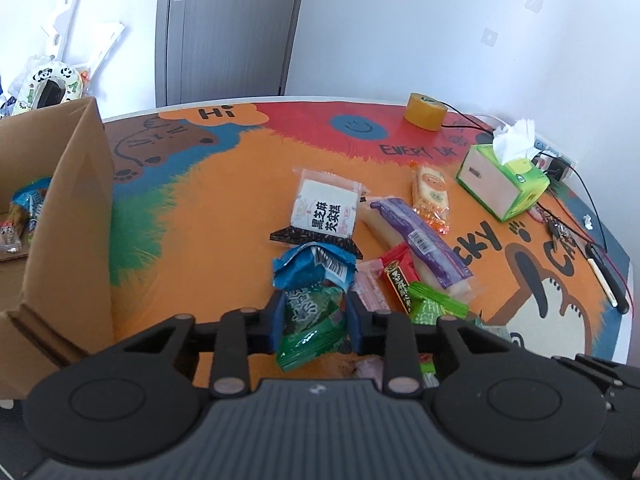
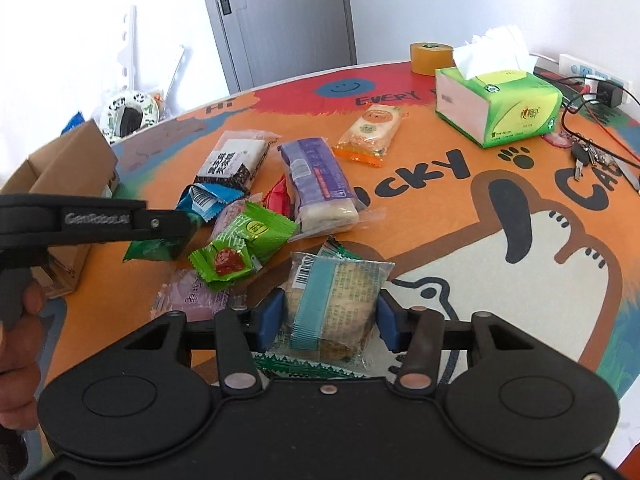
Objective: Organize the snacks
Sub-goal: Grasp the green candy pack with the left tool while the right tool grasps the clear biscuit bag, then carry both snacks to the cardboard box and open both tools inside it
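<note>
Snack packets on table (image 2: 316,184): about ten, some overlapping
Cardboard box (image 1: 68,208): one
Tissue box (image 2: 498,106): one
Tape roll (image 1: 426,112): one

The table (image 1: 224,216) fills the middle of both views. In the left wrist view a cardboard box (image 1: 76,200) stands on it at the left edge of the frame, with packets inside. The snack pile (image 1: 360,248) lies at centre — one packet (image 1: 312,320) sits between the left gripper (image 1: 314,316) fingers at lower centre. A tissue box (image 1: 502,178) stands right of the pile, a tape roll (image 1: 426,112) behind it near the table's far edge, cables at far right. In the right wrist view a wrapped cake (image 2: 334,304) lies between the right gripper (image 2: 330,316) fingers, lower centre — the pile sits above and left of it.
</note>
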Available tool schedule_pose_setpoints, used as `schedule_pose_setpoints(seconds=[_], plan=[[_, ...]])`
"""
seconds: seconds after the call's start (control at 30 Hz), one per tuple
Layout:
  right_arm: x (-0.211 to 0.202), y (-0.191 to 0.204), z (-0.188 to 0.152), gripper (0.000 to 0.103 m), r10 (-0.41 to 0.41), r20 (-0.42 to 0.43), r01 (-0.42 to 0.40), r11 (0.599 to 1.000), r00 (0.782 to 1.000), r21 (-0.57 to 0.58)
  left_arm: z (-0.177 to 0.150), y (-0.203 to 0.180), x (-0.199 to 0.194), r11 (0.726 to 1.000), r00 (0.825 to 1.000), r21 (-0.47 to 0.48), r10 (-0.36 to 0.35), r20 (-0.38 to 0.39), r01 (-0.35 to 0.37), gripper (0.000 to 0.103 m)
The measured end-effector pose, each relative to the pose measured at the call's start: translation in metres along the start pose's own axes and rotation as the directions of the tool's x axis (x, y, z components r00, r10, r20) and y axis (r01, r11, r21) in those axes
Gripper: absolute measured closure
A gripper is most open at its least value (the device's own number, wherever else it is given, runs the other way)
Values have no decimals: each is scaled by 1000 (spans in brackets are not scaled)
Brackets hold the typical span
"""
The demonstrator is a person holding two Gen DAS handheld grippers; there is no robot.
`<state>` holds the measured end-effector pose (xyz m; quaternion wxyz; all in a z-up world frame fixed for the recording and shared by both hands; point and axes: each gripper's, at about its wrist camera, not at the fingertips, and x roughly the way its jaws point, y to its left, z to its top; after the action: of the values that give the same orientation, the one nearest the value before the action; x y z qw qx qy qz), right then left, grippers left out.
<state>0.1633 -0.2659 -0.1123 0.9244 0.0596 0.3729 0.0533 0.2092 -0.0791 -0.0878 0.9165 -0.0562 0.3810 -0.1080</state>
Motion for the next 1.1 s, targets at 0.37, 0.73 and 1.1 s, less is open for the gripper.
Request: schedule_pose_setpoints(seconds=[0.37, 0.73, 1.1], plan=[[-18, -11, 8, 54, 43, 73, -49, 995, 996, 83, 11, 0, -29, 999, 998, 1, -33, 60, 33, 73], [-34, 17, 32, 54, 87, 141, -92, 995, 986, 31, 36, 14, -70, 1000, 987, 2, -25, 156, 25, 73], [-43, 56, 55, 54, 167, 186, -168, 986, 968, -11, 55, 56, -105, 998, 974, -32, 59, 219, -54, 73]])
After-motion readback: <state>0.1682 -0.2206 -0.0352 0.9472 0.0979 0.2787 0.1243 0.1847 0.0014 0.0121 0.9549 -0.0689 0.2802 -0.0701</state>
